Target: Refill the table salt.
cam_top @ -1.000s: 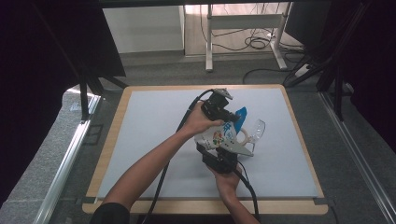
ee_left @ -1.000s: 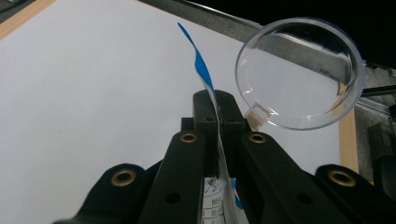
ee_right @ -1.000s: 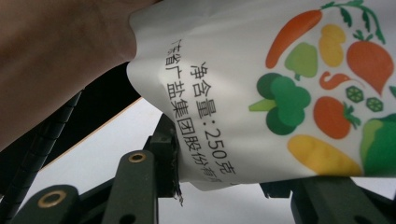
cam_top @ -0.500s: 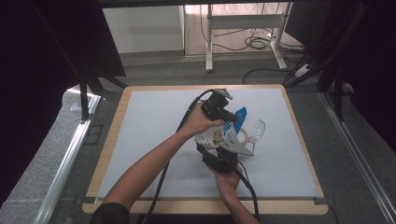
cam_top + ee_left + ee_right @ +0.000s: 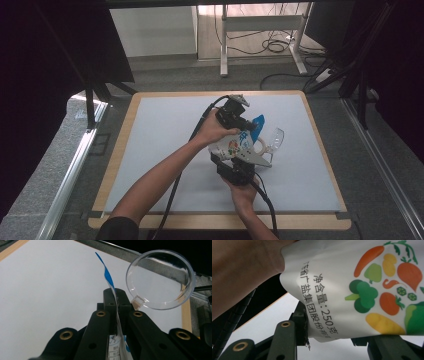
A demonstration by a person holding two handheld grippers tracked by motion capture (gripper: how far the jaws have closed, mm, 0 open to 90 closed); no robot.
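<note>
1. Bag (image 5: 235,146) is held off the tabletop (image 5: 165,140) near its centre, between both claws, just beside a clear round scoop (image 5: 274,140).
2. Left claw (image 5: 116,305): jaws together, clamped on bag's thin blue top edge. Right claw (image 5: 329,332): partway closed, clamped on bag's bottom end, the printed veg side facing its camera.
3. Progress, my guess: bag is picked up and gripped at both ends; opening or pouring still to do. Top looks sealed, scoop looks empty.
4. Orientation: long axis runs approx. from right claw near the person up to left claw farther off; blue top points away & slightly right in high view.
</note>
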